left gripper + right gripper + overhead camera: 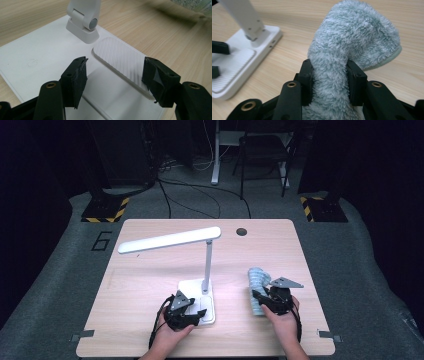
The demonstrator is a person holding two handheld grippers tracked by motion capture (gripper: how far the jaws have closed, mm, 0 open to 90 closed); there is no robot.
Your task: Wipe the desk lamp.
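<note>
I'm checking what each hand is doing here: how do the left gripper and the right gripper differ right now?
The left gripper has its jaws apart with nothing between them; the right gripper has its jaws pressed on a fluffy pale blue cloth. The left gripper sits over the white lamp base, above its ribbed pad; the right gripper is over bare wooden table, beside the lamp. Both are black, two-jawed and hand-held.
</note>
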